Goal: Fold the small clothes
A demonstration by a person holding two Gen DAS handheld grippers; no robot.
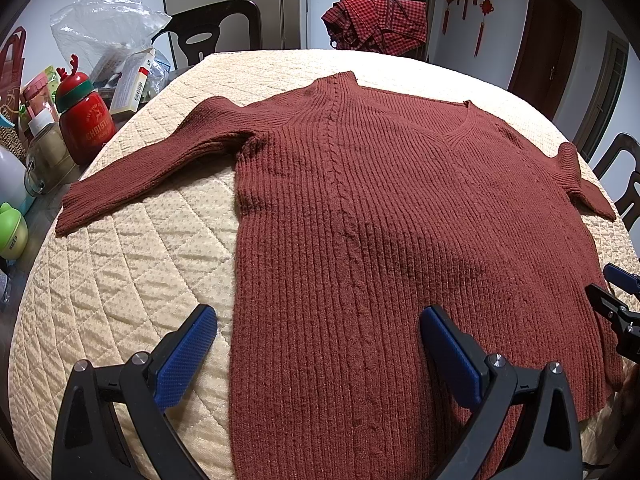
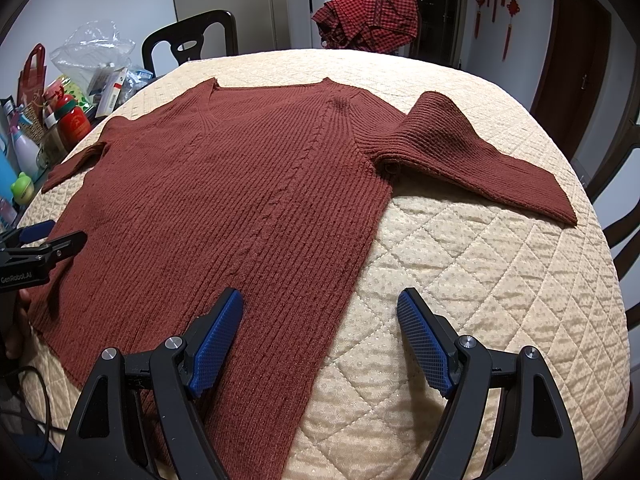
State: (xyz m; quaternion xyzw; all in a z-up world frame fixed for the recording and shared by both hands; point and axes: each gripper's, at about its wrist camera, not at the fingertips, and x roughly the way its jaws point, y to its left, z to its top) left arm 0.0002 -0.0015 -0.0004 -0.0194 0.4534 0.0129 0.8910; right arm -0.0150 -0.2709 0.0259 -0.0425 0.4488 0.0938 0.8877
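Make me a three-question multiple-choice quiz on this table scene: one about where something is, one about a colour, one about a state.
1. Where is the checked cloth?
A. draped over a chair at the far side
B. under the sweater
C. in a gripper

2. What colour is the sweater?
A. green
B. reddish brown
C. white

3. How is the right gripper?
A. shut on a sleeve
B. open, empty
C. out of view

Answers: 1 A, it hangs beyond the quilted cover. 2 B, its knit shows that. 3 B, its blue pads stand apart.
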